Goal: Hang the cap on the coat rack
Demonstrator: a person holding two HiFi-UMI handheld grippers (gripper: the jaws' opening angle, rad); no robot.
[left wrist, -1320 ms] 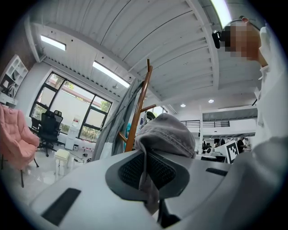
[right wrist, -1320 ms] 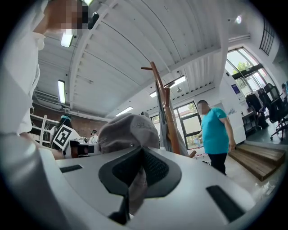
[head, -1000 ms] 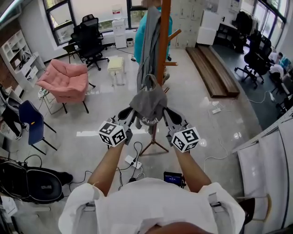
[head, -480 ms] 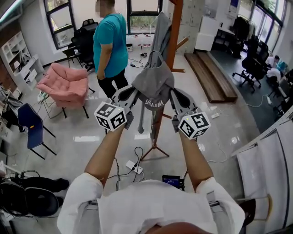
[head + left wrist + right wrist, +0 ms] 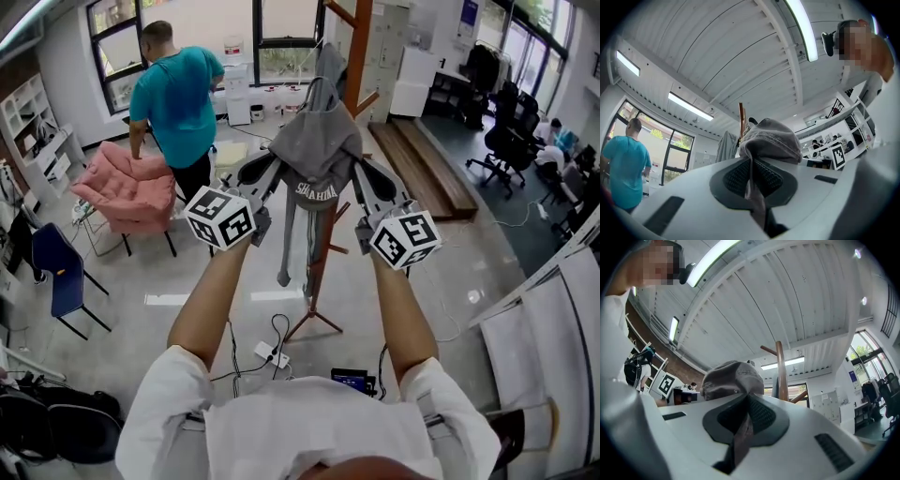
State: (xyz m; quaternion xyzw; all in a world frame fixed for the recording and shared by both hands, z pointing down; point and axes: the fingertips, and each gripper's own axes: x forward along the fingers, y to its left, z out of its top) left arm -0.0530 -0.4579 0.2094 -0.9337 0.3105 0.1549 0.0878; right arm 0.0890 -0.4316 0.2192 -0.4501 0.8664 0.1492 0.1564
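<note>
A grey cap [image 5: 316, 155] with white lettering is held up between both grippers, in front of the wooden coat rack [image 5: 355, 56]. My left gripper [image 5: 265, 176] is shut on the cap's left edge, my right gripper [image 5: 360, 178] on its right edge. In the left gripper view the cap [image 5: 771, 140] bulges above the closed jaws, its fabric pinched between them, with the rack's pole [image 5: 741, 117] behind. The right gripper view shows the cap [image 5: 733, 380] pinched the same way, the pole [image 5: 781, 369] just to its right. A grey garment [image 5: 328, 70] hangs on the rack.
A person in a teal shirt [image 5: 178, 89] stands at the back left by a pink armchair [image 5: 127, 187]. Cables and a power strip [image 5: 267, 352] lie on the floor near the rack's feet. A wooden bench [image 5: 427, 164] lies to the right, office chairs [image 5: 506, 141] beyond.
Both grippers have lifted the cap higher and closer to the rack's pegs. The person in teal has walked left toward the pink armchair.
</note>
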